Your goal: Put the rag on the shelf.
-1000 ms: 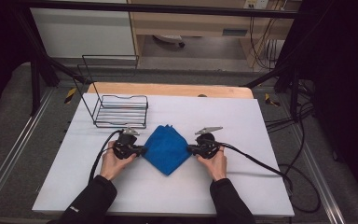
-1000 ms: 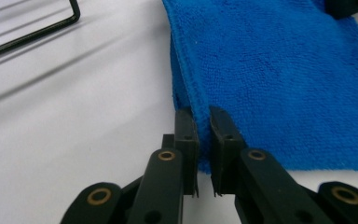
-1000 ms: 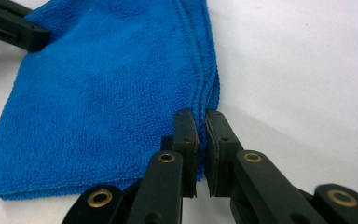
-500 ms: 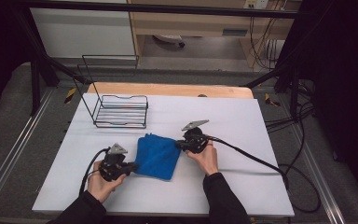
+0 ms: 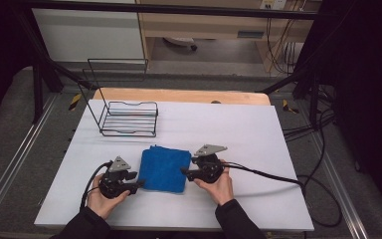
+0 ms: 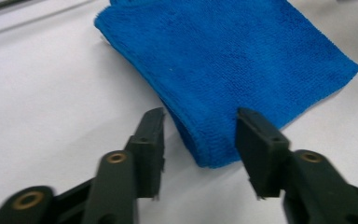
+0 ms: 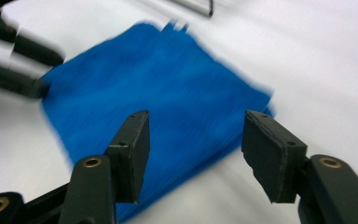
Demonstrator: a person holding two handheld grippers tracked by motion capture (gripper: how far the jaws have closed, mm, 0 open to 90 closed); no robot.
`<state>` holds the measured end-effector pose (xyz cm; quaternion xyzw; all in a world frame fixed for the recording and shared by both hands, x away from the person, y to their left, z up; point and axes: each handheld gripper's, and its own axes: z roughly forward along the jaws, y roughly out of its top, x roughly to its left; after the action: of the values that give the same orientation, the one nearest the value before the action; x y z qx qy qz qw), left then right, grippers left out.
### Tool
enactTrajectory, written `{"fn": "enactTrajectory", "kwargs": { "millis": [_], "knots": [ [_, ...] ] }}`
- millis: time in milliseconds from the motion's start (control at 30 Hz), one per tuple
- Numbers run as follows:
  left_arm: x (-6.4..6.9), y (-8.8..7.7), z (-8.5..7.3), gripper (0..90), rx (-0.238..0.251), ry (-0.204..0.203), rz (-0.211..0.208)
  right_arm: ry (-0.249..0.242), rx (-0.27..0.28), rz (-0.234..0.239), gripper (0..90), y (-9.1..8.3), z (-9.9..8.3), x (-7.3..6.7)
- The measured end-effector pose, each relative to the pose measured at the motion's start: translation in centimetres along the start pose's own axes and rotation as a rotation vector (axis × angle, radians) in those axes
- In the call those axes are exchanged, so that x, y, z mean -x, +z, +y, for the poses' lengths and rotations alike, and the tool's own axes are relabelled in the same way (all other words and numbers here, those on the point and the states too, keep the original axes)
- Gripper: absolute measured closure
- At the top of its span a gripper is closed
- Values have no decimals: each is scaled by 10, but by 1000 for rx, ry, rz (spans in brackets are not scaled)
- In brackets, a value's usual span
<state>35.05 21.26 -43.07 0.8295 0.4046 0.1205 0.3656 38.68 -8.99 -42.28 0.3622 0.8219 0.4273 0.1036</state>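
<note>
A folded blue cloth lies flat on the white table. My left gripper sits at the cloth's near left corner. Its jaws have just been opening, and in the left gripper view they stand apart with the cloth's corner between the tips, unpressed. My right gripper rests at the cloth's right edge. It too has just been opening, and in the right gripper view the pads stand wide over the cloth without touching it. The left gripper shows beyond the cloth there.
A black wire rack stands at the back left of the white table. A black cable trails right from the right gripper. A wooden strip runs along the table's far edge.
Both grippers were shut on the cloth's corners; now both have opened and the cloth lies folded flat. The left hand came toward the near edge, and the right hand came back beside the cloth.
</note>
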Motion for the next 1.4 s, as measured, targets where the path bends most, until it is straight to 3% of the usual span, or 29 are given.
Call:
{"fn": "enactTrajectory", "kwargs": {
  "millis": [133, 300, 500, 533, 600, 700, 933, 1033, 1200, 1233, 1267, 1333, 1400],
  "knots": [
    [-8, -5, -2, 383, 24, 10, 4, 56, -28, 22, 473, -2, -22, -19],
    [-18, -10, -4, 264, 34, 4, 21, 80, -60, 25, 531, 7, -37, -28],
    [-23, -10, -5, 209, 35, -16, 33, 121, -49, 25, 679, 10, -43, -33],
    [-24, -10, -5, 206, 35, -20, 34, 135, -54, 32, 773, 10, -43, -34],
    [-25, -11, -6, 202, 38, -26, 36, 165, -67, 56, 853, 11, -43, -35],
    [-26, -12, -6, 201, 39, -32, 42, 177, -75, 70, 879, 11, -41, -33],
    [-29, -14, -7, 201, 51, -43, 42, 175, -110, 59, 887, -11, -27, -12],
    [-30, -15, -7, 199, 51, -43, 44, 123, -185, -11, 885, -24, -22, 11],
    [-30, -17, -6, 195, 57, -40, 48, 102, -217, -54, 869, -22, -27, 30],
    [-31, -17, -6, 195, 60, -40, 50, 102, -217, -54, 869, -22, -27, 30],
    [-31, -18, -7, 192, 61, -38, 55, 81, -208, -69, 808, -19, -29, 32],
    [-34, -22, -7, 186, 64, -28, 60, 30, -149, -86, 681, -22, -24, 29],
    [-36, -23, -7, 177, 66, -23, 63, 4, -91, -84, 616, -25, -16, 22]
  ]
}}
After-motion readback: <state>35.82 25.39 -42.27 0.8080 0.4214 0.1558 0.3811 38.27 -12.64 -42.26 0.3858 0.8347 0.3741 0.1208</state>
